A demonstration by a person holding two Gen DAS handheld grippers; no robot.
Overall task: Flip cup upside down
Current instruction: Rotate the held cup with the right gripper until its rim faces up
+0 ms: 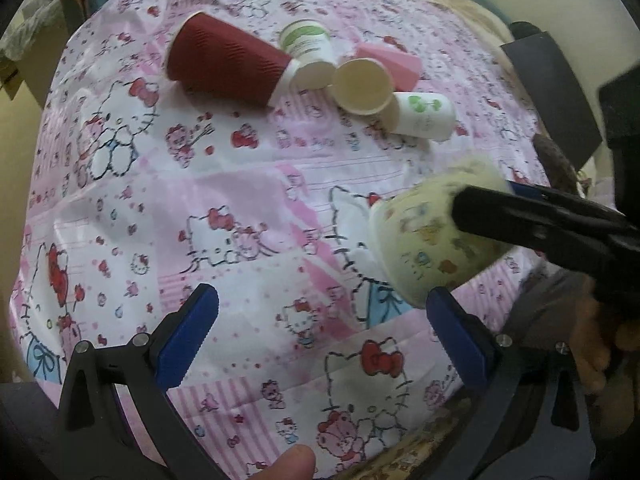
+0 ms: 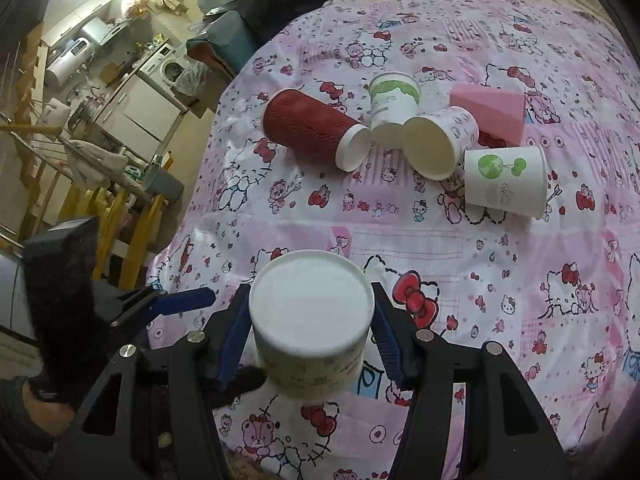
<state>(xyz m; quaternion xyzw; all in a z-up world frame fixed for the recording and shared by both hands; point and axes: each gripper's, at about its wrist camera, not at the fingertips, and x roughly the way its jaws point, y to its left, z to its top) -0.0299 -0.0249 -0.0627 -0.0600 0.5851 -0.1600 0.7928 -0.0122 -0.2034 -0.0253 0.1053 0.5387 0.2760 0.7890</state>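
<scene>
My right gripper [image 2: 310, 344] is clamped on the patterned cup [image 2: 312, 320], fingers [image 2: 232, 336] against both sides, its white base facing the camera, above the pink printed bedsheet [image 2: 500, 248]. My left gripper [image 1: 320, 336] is spread wide and holds nothing, just beside that cup [image 1: 424, 240].

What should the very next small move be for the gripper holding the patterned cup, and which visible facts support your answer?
Probably lower the patterned cup straight down onto the cloth, then release. The right gripper clamps its sides, its white base already faces the camera, and in the left wrist view it appears tilted, apparently off the cloth. The left gripper is open, holding nothing.
</scene>
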